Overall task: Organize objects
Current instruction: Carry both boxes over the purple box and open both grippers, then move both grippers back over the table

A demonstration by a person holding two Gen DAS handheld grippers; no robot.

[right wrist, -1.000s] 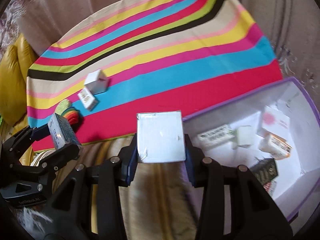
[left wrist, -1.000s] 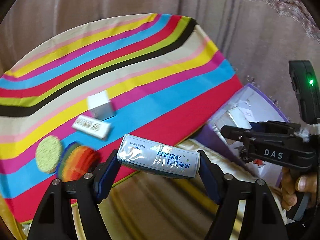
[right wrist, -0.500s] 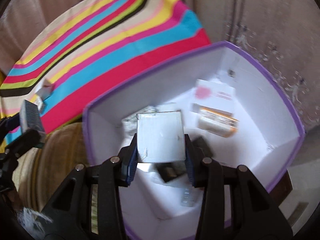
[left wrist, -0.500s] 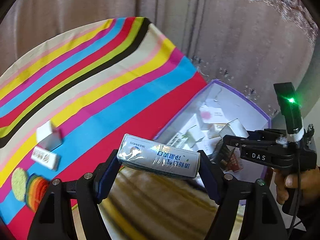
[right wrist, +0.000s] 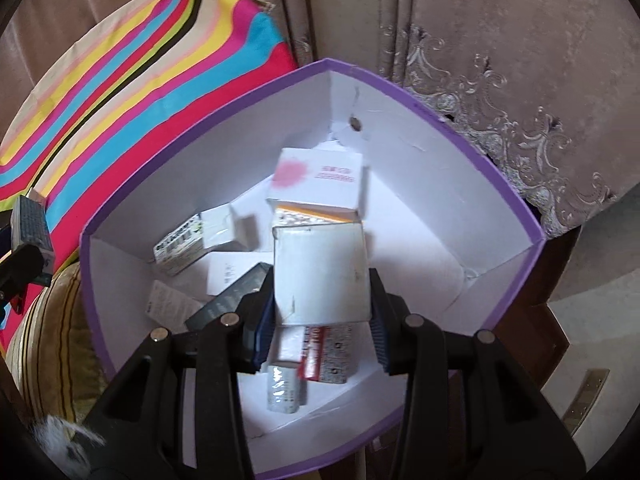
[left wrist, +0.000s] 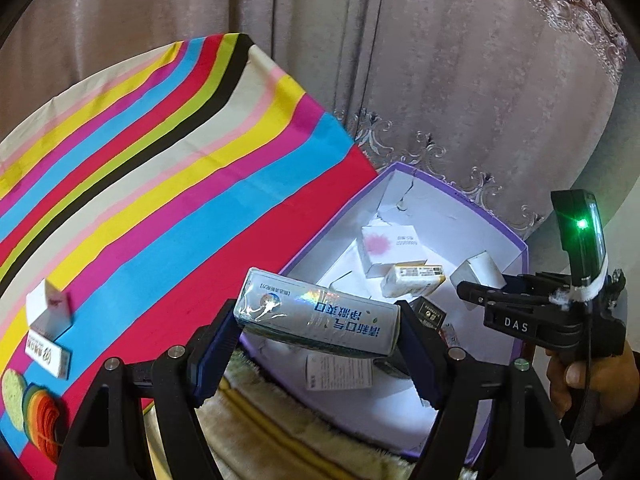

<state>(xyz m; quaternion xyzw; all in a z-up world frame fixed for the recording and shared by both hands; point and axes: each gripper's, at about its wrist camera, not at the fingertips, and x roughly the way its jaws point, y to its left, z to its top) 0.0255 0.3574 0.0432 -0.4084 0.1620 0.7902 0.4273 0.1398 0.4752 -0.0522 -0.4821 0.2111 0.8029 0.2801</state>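
Observation:
My left gripper (left wrist: 316, 344) is shut on a long silver toothpaste box (left wrist: 316, 314), held over the near-left rim of the purple-edged white storage box (left wrist: 516, 240). My right gripper (right wrist: 322, 316) is shut on a small white carton (right wrist: 322, 276), held above the inside of the storage box (right wrist: 504, 184). It also shows in the left wrist view (left wrist: 480, 288), holding the carton (left wrist: 478, 270) over the box. Several small cartons lie inside, among them one with a pink blot (right wrist: 316, 178).
A striped cloth (left wrist: 152, 184) covers the table left of the box. On it lie a white carton (left wrist: 48, 308), a flat labelled box (left wrist: 48, 354) and round coloured pads (left wrist: 32, 412). Curtains (left wrist: 440, 60) hang behind. A plush striped cushion (left wrist: 280, 440) lies below.
Both grippers have swung right from the cloth toward the storage box. The right gripper with its carton has moved from the box's edge to above the middle of the box.

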